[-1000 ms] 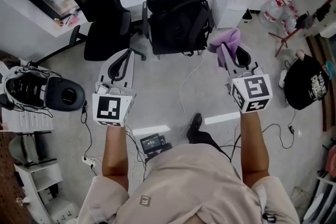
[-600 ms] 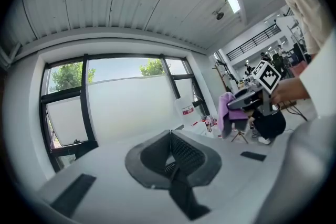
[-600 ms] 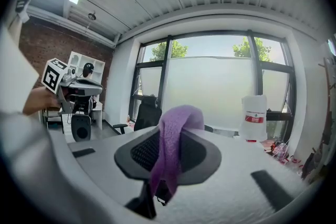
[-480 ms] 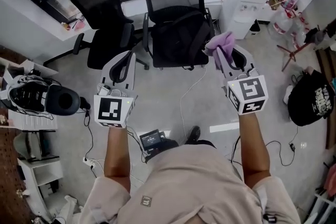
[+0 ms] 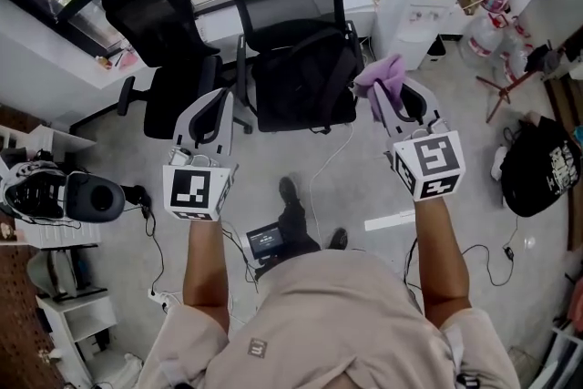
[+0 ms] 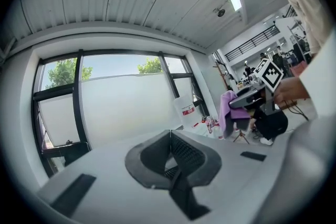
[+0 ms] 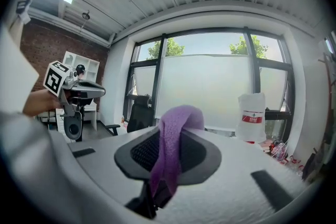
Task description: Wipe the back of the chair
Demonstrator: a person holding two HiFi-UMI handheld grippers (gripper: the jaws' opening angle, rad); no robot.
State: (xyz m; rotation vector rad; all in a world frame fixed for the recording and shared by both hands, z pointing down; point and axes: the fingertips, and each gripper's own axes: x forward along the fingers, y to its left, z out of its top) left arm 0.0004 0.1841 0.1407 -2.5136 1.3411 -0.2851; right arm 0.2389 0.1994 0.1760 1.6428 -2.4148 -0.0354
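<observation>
Chair (image 5: 287,5) is standing on the floor ahead, its mesh back rising on the far side, out of reach of both grippers. The right gripper (image 5: 393,100) is clamping a purple cloth (image 5: 384,71), probably readying it for wiping, beside the seat's right edge. The left gripper (image 5: 208,112) is hovering with its jaws pressed together, empty.

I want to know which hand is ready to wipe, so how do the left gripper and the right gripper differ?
The right gripper is shut on a purple cloth that drapes over its jaws; the left gripper is shut on nothing. In the head view the right gripper lies by the mesh-backed chair's right side, the left gripper by its left. Both point toward that chair.
</observation>
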